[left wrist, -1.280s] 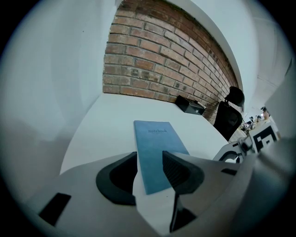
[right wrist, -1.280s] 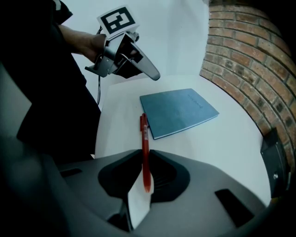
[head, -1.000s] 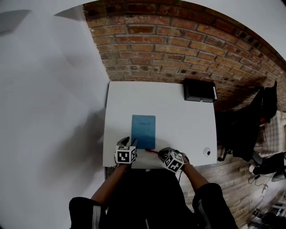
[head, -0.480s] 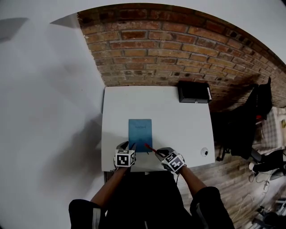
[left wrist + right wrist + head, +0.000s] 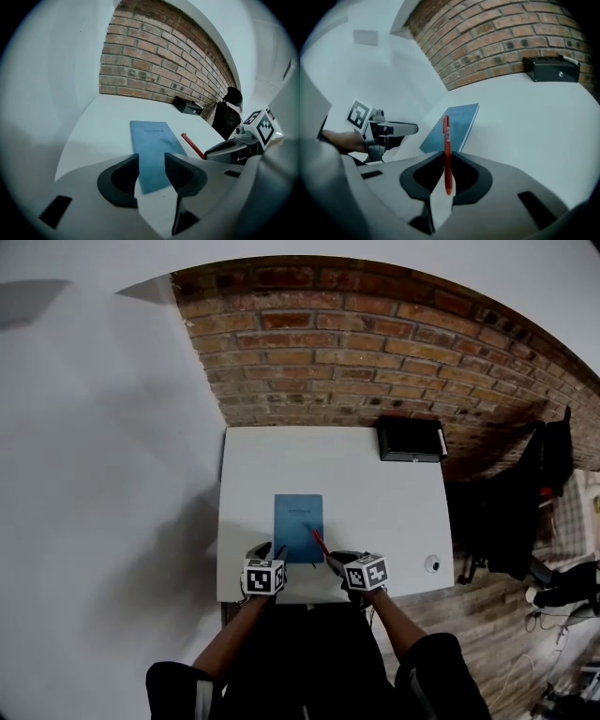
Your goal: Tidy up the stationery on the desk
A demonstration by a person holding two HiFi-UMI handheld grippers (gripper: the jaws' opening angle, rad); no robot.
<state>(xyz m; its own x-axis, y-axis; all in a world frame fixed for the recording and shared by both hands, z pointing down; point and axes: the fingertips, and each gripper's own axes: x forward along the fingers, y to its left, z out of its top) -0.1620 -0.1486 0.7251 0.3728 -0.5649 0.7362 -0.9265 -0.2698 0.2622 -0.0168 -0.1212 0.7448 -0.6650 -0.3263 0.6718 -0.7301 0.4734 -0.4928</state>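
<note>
A blue notebook (image 5: 299,527) lies flat on the white desk (image 5: 375,493), also seen in the left gripper view (image 5: 154,150) and the right gripper view (image 5: 452,125). My right gripper (image 5: 330,563) is shut on a red pen (image 5: 446,152), which sticks out past the jaws over the notebook's near right corner (image 5: 318,544). My left gripper (image 5: 274,553) hovers open at the notebook's near left corner, nothing between its jaws (image 5: 152,171). In the left gripper view the red pen (image 5: 192,145) shows at the right.
A black box (image 5: 410,440) sits at the desk's far right corner against the brick wall. A small round white object (image 5: 432,563) lies near the desk's front right edge. A dark chair (image 5: 511,512) stands to the right of the desk.
The right gripper has rolled and lifted the red pen, which lay flat pointing left and now points forward over the notebook. The left gripper has stayed put.
</note>
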